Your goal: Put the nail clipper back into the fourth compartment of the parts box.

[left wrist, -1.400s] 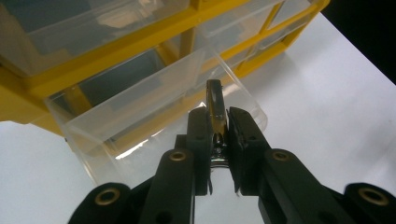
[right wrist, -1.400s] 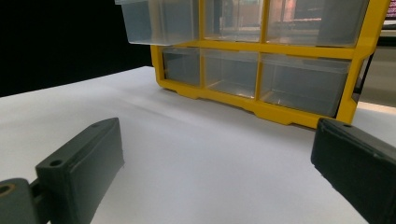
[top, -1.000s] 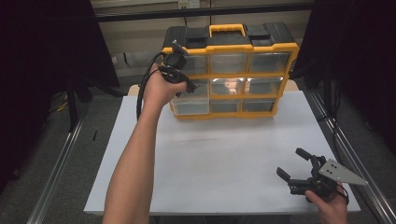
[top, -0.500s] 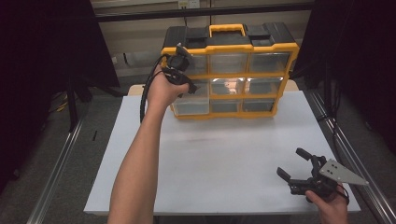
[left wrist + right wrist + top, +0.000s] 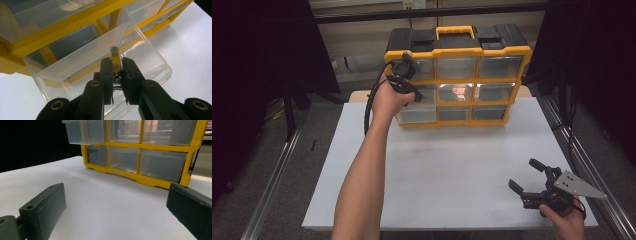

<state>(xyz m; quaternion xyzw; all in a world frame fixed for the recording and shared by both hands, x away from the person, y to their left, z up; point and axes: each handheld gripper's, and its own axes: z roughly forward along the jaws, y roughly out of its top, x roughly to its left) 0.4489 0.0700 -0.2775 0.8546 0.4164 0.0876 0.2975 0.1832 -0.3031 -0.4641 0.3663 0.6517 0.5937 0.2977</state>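
High view: a yellow organizer (image 5: 458, 75) with clear drawers and a black top with a yellow handle stands upright at the far edge of the white table (image 5: 447, 165). The left gripper (image 5: 404, 82) is at the organizer's left column, level with the middle row, held by the left hand (image 5: 387, 100); its black cable loops down beside the wrist. The right gripper (image 5: 532, 187) rests low near the table's near right corner, well apart from the organizer, with its grey three-cornered plate on top and its jaws spread with nothing between them. Left gripper view: the left gripper (image 5: 116, 75) has its two black jaws pressed together on a small yellow-and-metal object (image 5: 115, 61), too close and partly hidden to identify further; the object sits over the open top of a clear drawer (image 5: 100, 67) that is pulled out from the yellow frame, above the white table. Whether the object touches the drawer wall cannot be told. Right gripper view: the right gripper (image 5: 115, 205) looks across bare table toward the organizer's lower rows, jaws wide apart and empty; the pulled-out clear drawer (image 5: 85, 131) projects from the frame at upper left
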